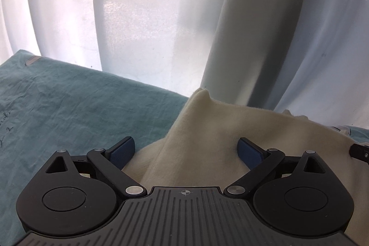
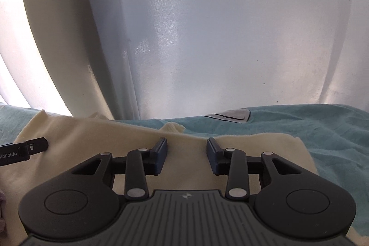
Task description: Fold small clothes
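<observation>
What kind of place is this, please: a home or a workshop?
Probably a home, by a window. A cream garment lies on a surface under a wrinkled teal sheet, perhaps a bed or a table. Pale curtains hang behind it with daylight coming through.

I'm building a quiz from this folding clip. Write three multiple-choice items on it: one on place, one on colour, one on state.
1. What does the cream garment lie on?
A. bare wooden table
B. teal sheet
C. metal tray

2. What colour are the claw pads?
A. dark blue
B. red
C. yellow

3. How is the left claw set?
A. shut on the garment
C. open over the garment
B. shut on the sheet

Answers:
1 B, teal fabric spreads out on both sides of the garment.
2 A, blue faces show on the fingers in both wrist views.
3 C, its jaws stand wide apart with cream cloth between them; the right claw is open too.
</observation>
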